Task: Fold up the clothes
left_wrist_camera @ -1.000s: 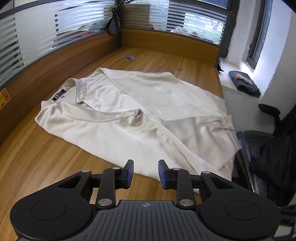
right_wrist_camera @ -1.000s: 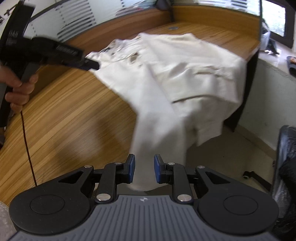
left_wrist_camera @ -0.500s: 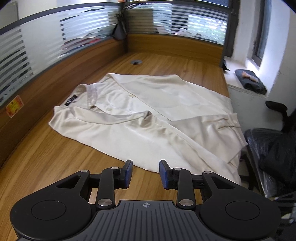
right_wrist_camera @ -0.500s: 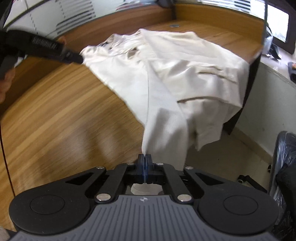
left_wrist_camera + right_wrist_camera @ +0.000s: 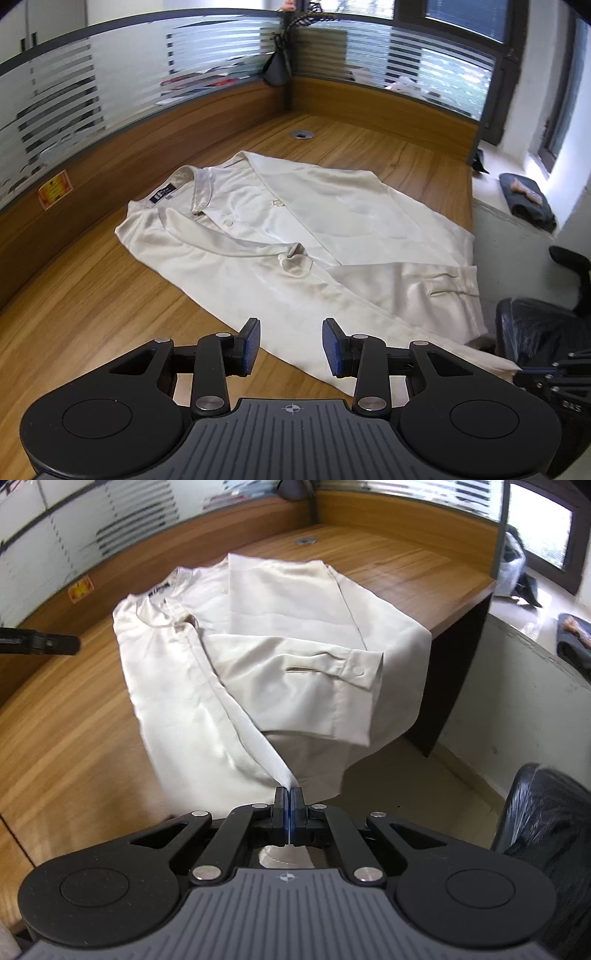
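A cream button-up shirt (image 5: 295,240) lies on the wooden desk (image 5: 92,295), collar at the far left, one sleeve folded across its front. Its lower part hangs over the desk's right edge. My left gripper (image 5: 291,345) hovers above the shirt's near edge with its jaws opening and nothing pinched between them. In the right wrist view the same shirt (image 5: 266,646) stretches away from my right gripper (image 5: 288,795), which is shut on the hem and pulls a taut ridge of fabric. The left gripper's black tip (image 5: 55,644) shows at the left edge.
A wood and frosted-glass partition (image 5: 110,110) runs round the desk's far sides. A cable grommet (image 5: 301,134) sits beyond the shirt. A black office chair (image 5: 546,325) stands off the desk's right end, and dark cloth lies on the window sill (image 5: 524,195).
The right gripper closed on the shirt's hem and drew it towards the camera, lifting the hanging part. The left gripper let go of the shirt, backed off and rose, its jaws widening.
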A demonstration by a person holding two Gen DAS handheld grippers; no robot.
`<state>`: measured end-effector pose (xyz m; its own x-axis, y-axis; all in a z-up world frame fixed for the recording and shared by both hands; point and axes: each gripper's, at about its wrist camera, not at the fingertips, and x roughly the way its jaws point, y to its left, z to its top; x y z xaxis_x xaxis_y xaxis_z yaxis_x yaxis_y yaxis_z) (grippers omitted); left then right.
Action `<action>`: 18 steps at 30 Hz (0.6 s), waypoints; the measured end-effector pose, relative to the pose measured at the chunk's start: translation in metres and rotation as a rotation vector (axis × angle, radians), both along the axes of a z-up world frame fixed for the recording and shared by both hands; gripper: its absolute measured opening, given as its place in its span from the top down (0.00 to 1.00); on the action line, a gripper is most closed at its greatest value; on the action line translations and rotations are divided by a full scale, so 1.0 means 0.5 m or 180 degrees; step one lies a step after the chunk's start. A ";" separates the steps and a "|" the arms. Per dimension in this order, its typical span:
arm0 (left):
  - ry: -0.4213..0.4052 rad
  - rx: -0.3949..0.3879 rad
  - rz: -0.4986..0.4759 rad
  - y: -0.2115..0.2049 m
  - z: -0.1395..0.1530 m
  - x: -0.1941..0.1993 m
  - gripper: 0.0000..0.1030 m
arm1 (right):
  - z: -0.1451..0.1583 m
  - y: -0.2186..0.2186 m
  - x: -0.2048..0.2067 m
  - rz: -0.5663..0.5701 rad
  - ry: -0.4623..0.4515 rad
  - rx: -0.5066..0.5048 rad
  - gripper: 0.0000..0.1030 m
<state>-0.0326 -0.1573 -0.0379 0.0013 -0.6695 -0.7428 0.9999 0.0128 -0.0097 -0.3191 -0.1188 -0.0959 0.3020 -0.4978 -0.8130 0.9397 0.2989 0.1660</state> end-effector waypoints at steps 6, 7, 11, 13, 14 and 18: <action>-0.0009 0.0041 0.0356 0.008 0.006 -0.051 0.61 | -0.018 -0.070 -0.039 0.0472 0.0107 0.0165 0.97; -0.0015 0.0033 0.0431 0.009 0.007 -0.060 0.60 | -0.014 -0.079 -0.049 0.0574 0.0092 0.0159 0.97; 0.0012 0.0004 0.0815 0.013 0.004 -0.089 0.57 | 0.008 -0.118 -0.083 0.0977 0.0082 0.0144 0.94; 0.0034 0.0018 0.1015 0.016 -0.001 -0.102 0.57 | 0.021 -0.140 -0.101 0.1133 0.0077 0.0133 0.94; 0.0039 0.0028 0.1098 0.016 -0.003 -0.110 0.57 | 0.028 -0.152 -0.110 0.1194 0.0054 0.0129 0.94; 0.0030 0.0057 0.1318 0.011 -0.004 -0.140 0.57 | 0.060 -0.219 -0.137 0.1380 -0.0038 0.0116 0.94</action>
